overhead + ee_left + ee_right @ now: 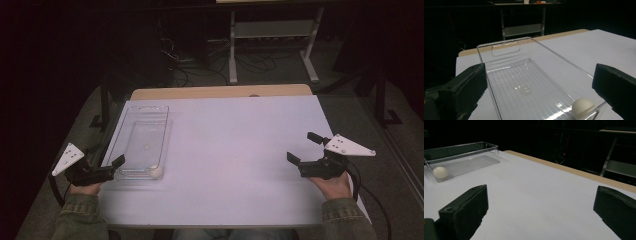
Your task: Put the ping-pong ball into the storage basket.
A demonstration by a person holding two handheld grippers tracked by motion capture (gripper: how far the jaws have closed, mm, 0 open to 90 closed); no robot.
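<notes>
A clear tray (142,125) lay along the left side of the white table (230,150). A white ball (156,171) sat inside it, in the near right corner, against the end wall. The left gripper (107,167) was held at the tray's near end, jaws wide apart and empty, the ball just ahead of them. The right gripper (306,147) hovered near the table's right edge, well apart from the tray, jaws likewise apart and holding nothing.

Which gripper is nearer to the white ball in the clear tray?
Left. The left gripper sits open just beside the white ball at the clear tray's near end; the right gripper is open far across the table.
</notes>
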